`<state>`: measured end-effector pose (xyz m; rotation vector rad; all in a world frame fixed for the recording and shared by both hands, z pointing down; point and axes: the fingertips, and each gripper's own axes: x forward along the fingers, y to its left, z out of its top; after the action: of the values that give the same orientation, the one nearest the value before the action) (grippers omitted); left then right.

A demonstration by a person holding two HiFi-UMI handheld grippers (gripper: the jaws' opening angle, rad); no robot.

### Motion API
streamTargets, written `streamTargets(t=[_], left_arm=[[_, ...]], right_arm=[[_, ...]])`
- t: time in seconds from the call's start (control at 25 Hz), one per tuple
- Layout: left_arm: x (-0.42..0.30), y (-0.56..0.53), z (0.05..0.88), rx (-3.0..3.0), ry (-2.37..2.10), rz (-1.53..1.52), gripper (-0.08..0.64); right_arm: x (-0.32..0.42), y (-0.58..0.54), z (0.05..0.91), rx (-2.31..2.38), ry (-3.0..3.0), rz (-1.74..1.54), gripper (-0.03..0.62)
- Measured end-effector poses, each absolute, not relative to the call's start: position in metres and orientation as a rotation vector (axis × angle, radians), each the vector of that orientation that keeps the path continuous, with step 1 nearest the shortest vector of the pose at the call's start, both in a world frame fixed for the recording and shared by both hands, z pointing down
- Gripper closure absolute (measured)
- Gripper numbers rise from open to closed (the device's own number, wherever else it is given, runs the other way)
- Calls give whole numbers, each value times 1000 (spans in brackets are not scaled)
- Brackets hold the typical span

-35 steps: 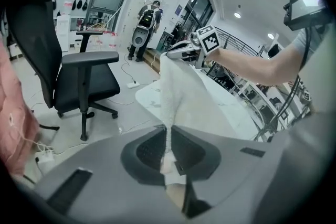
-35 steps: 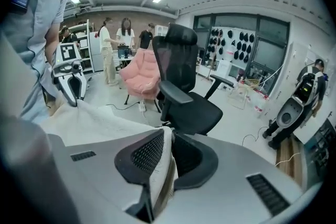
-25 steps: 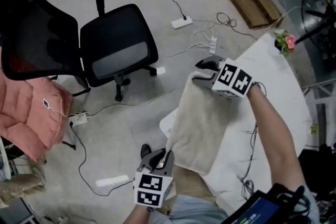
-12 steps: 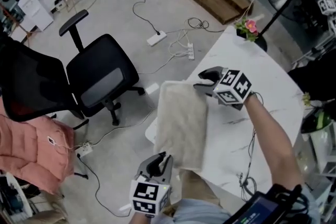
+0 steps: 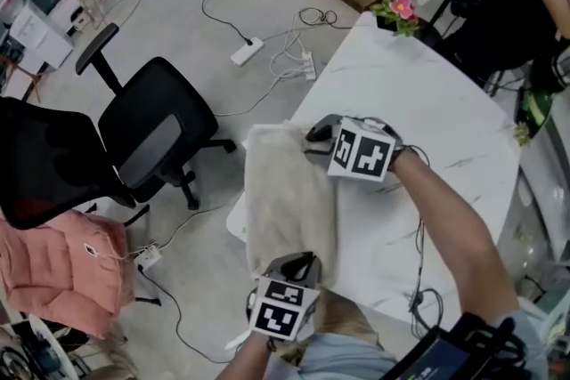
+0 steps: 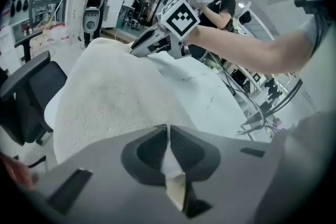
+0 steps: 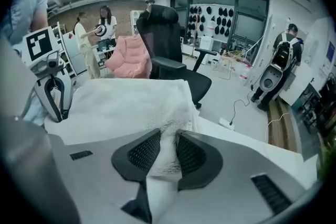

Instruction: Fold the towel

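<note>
Towel (image 5: 289, 200): pale, lying as a long strip along the left edge of the white table (image 5: 445, 93), centre of the head view, its left side drooping over the rim. Left gripper (image 5: 298, 265) is at the strip's lower end. Its jaws have just been closing and now stand nearly together, pinching a thin fold of the towel's edge. Right gripper (image 5: 317, 134) is at the strip's upper right corner. Its jaws have also just been closing, and a bunched fold of towel is pressed between the pads, which the cloth keeps partly apart. Small dark pot (image 5: 385, 22) at the table's upper corner holds a pink flower (image 5: 403, 7) with green leaves. Compared with a second ago, the towel then spread wider and slanted; it is now narrower and more upright in frame. Half a second ago the right gripper sat beside that corner; now it is over it.
</note>
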<state>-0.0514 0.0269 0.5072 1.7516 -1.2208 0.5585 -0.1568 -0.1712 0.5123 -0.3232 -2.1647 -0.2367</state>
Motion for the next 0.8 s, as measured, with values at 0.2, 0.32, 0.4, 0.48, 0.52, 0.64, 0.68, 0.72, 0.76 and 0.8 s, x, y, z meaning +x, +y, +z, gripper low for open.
streamTargets(t=[0.2, 0.32, 0.4, 0.48, 0.52, 0.64, 0.68, 0.72, 0.76, 0.8], left_arm=[[-33, 21, 507, 1806, -1140, 632, 535], [-9, 15, 508, 1848, -1067, 666, 535], [11, 10, 508, 1882, -1005, 691, 535], [34, 7, 507, 1923, -935, 724, 534], [46, 6, 507, 1943, -900, 738, 534], [80, 7, 508, 2002, -794, 773, 535], [91, 8, 508, 2020, -761, 787, 534], [101, 10, 509, 2036, -728, 796, 534], [111, 12, 511, 2050, -697, 806, 534], [119, 14, 511, 2061, -671, 816, 534]], right_arm=[[-116, -185, 514, -262, -2122, -203, 492], [-79, -197, 516, -217, -2093, -172, 494], [-48, -205, 517, -180, -2071, -140, 494], [-14, -212, 518, -136, -2049, -100, 495], [4, -214, 519, -112, -2039, -81, 495], [60, -218, 520, -34, -2013, -13, 495], [78, -219, 521, -9, -2004, 10, 495], [96, -219, 521, 14, -1993, 31, 495], [112, -218, 522, 35, -1983, 50, 495], [126, -217, 523, 56, -1976, 67, 495]])
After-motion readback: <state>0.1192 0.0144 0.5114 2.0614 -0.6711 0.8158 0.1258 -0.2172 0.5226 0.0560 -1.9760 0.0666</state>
